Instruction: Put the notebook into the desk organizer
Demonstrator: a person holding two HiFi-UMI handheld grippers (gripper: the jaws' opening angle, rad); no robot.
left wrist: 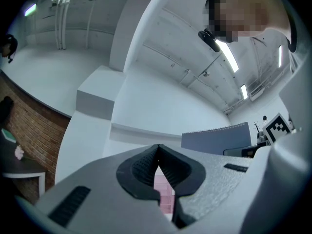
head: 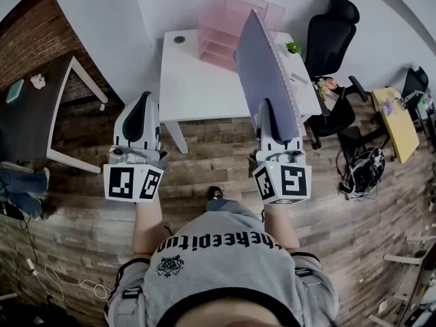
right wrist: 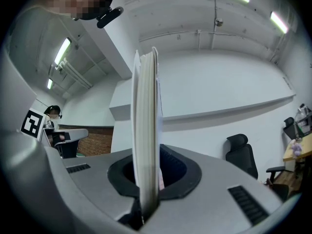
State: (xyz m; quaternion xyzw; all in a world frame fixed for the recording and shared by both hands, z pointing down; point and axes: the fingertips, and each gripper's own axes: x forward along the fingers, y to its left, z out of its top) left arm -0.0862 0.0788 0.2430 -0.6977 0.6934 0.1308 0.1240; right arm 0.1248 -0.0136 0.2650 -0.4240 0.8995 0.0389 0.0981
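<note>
Carrying the notebook (head: 262, 67) to the desk organizer (head: 228, 29): this looks like the transport step, with insertion not yet begun.
The right gripper (head: 271, 114) has its jaws clamped on the lower edge of the spiral-bound notebook, which stands on edge in the air, short of the white bench (head: 197, 87). The left gripper (head: 141, 104) hangs beside it, jaws together with nothing between them. The pink see-through organizer sits at the bench's far side, well apart from the notebook, and nothing can be made out in its stacked trays or upright slots. Next, I judge, the notebook must come over the bench and line up edge-first with a slot before release.
</note>
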